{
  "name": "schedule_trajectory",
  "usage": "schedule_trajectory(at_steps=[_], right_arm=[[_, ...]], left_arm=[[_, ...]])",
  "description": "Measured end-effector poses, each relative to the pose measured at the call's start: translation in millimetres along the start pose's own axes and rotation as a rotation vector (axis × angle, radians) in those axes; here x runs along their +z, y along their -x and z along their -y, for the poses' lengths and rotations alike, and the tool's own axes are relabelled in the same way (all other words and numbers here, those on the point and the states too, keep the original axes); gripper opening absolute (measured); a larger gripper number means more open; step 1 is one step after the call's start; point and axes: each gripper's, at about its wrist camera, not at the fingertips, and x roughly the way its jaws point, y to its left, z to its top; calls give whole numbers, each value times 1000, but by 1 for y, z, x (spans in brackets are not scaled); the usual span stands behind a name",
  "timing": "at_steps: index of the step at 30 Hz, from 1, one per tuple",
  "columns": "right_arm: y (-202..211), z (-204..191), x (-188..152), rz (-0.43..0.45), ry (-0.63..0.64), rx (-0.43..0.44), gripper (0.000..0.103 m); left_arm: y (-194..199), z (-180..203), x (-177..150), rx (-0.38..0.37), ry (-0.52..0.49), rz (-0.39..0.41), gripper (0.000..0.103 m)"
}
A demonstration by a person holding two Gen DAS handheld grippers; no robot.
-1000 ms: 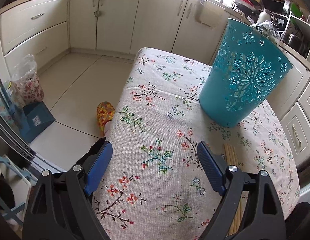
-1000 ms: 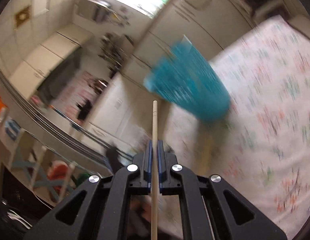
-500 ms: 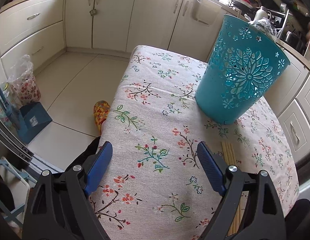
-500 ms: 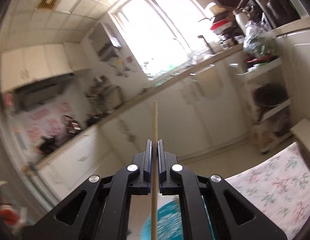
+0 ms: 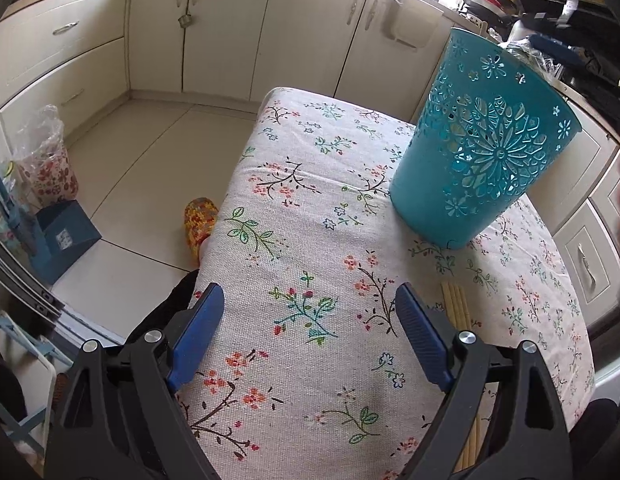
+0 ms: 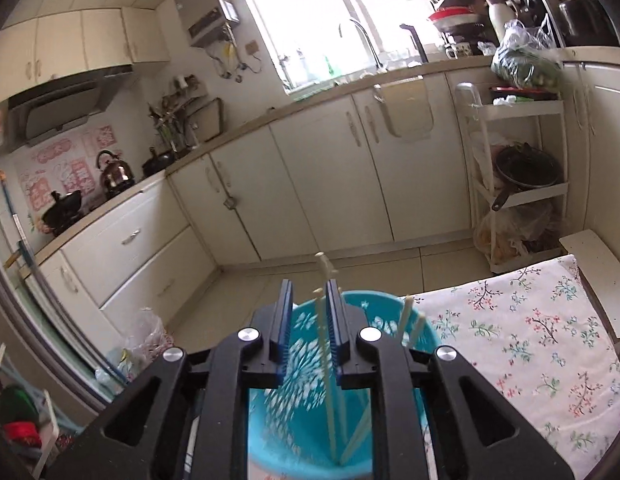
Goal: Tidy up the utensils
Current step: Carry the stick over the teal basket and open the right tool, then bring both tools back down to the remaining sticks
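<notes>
Left gripper (image 5: 305,322) has its blue fingers (image 5: 197,332) spread wide, nothing between them, hovering over the floral tablecloth (image 5: 310,208). No contact with anything visible.

Right gripper (image 6: 307,320) sits above the teal basket (image 6: 293,408), looking down into it. Its jaws are parted a little, a narrow gap. A pale chopstick (image 6: 325,360) runs through that gap, close to the right-hand pad; cannot tell if it touches. The pads do not clamp it, so it looks released. Its long axis is near upright, lower end down in the basket bottom, upper end up between the fingers. More chopsticks (image 6: 404,320) lean against the basket's far rim, tips above the edge, tilted to the right.

In the left view the basket (image 5: 482,148) stands upright on the tablecloth, far right of centre, wide mouth up. A bundle of loose chopsticks (image 5: 456,306) lies flat on the cloth just beside the right-hand finger, between it and the basket, long axis running away from the camera toward the basket. Part of the bundle is hidden behind the gripper body.
</notes>
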Motion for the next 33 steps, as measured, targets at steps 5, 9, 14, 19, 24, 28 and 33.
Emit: schedule_trajectory(at_steps=[5, 9, 14, 19, 24, 28, 33], right_arm=[[66, 3, -26, 40, 12, 9, 29], [95, 15, -71, -27, 6, -35, 32], [86, 33, -134, -187, -48, -80, 32], [66, 34, -160, -296, -49, -84, 32], [62, 31, -164, -316, -32, -80, 32], [59, 31, -169, -332, -29, -80, 32], [58, 28, -176, -346, -14, -75, 32]], left_arm=[[2, -2, 0, 3, 8, 6, 84], [4, -4, -1, 0, 15, 15, 84], [6, -3, -2, 2, 10, 24, 84], [8, 0, -3, 15, -15, 30, 84], [9, 1, -4, 21, -22, 36, 84], [10, 1, -4, 18, -18, 37, 84], [10, 1, -4, 17, -17, 37, 84]])
